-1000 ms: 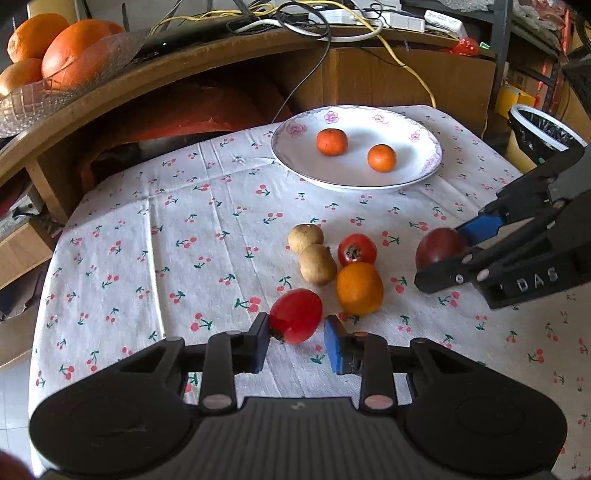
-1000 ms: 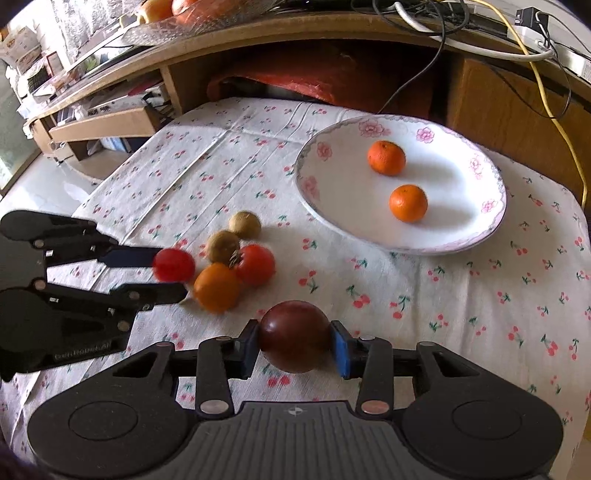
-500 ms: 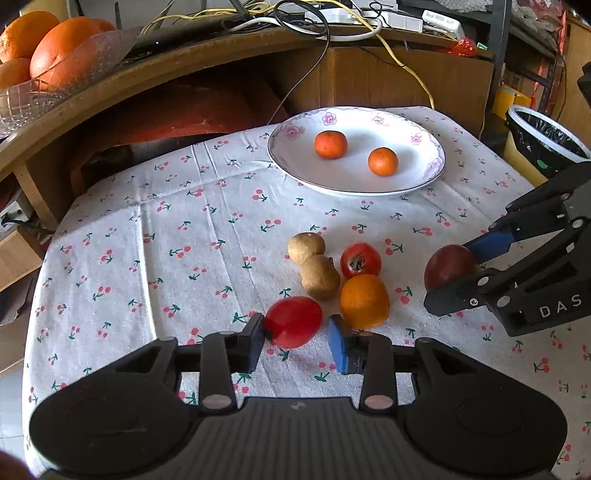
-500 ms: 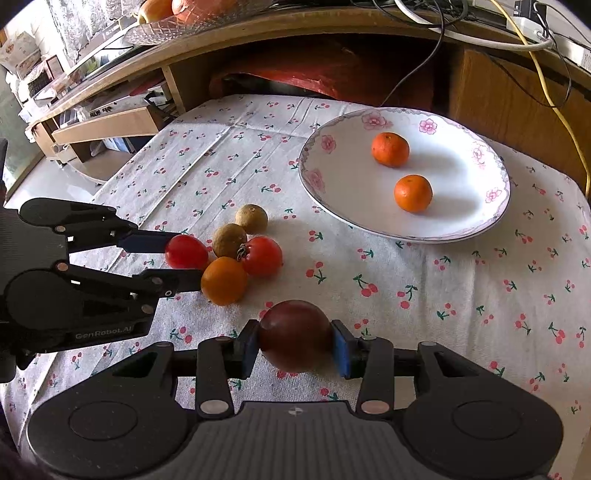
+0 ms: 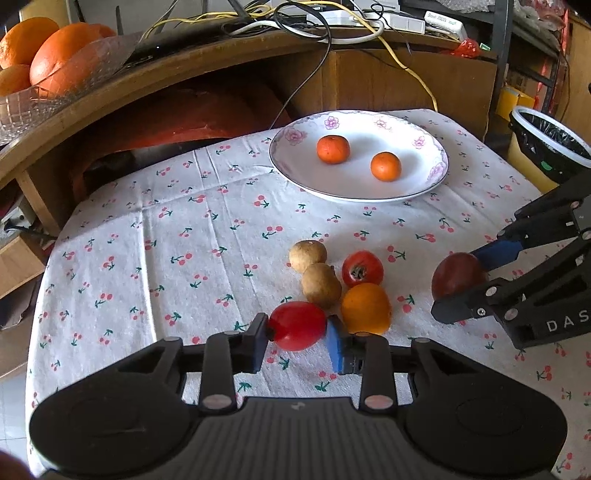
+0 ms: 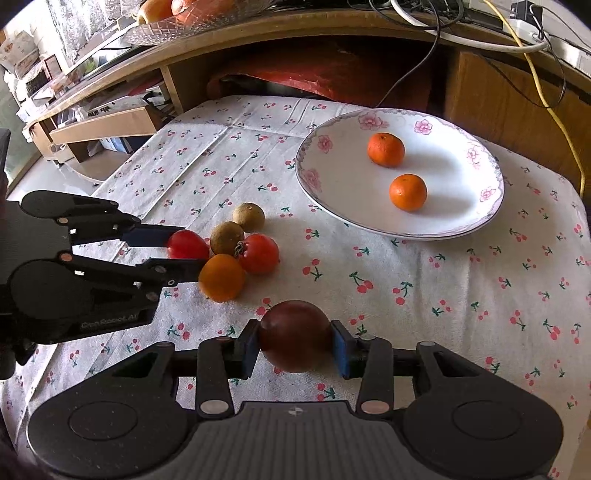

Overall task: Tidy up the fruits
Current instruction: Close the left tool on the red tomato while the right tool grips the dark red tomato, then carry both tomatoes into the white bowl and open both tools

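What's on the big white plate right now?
Two small oranges sit apart on the plate. Nothing else lies on it. The bit of plate right under each orange is hidden.

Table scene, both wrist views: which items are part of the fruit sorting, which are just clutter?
In play:
- red fruit in left gripper
- dark plum in right gripper
- orange fruit, tomato, two brown fruits on the cloth
- plate with two tangerines

Lying about:
- glass bowl of oranges
- cables
- bin
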`<state>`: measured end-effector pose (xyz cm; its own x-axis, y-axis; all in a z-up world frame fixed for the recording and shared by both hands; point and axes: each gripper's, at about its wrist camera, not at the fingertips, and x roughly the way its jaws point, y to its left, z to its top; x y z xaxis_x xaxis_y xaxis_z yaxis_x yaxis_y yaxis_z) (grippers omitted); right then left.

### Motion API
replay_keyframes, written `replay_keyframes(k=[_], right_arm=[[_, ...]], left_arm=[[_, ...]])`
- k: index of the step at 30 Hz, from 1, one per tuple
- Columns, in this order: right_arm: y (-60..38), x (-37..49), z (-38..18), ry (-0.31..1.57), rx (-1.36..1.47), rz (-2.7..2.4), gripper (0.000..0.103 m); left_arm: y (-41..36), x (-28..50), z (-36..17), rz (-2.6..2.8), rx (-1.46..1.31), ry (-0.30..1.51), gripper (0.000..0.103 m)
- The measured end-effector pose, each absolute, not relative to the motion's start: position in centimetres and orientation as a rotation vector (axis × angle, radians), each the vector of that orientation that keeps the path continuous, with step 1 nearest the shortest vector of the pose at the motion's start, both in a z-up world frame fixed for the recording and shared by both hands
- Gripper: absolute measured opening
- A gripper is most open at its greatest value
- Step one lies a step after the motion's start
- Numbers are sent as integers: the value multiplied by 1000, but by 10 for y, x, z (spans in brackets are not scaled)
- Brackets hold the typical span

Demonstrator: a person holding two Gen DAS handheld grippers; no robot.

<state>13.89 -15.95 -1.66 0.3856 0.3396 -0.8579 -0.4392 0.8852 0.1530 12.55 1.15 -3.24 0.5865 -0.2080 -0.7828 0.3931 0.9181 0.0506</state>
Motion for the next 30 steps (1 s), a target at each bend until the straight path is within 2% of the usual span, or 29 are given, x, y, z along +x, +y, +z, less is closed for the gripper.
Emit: replay_keyframes(k=[15, 30], right_arm=[[-166, 121, -4, 1066, -107, 483, 35], [-181, 132, 15, 994, -57, 424, 35]], left_arm=[[-19, 95, -13, -463, 245, 898, 41], [-35, 117, 6, -430, 237, 831, 40]])
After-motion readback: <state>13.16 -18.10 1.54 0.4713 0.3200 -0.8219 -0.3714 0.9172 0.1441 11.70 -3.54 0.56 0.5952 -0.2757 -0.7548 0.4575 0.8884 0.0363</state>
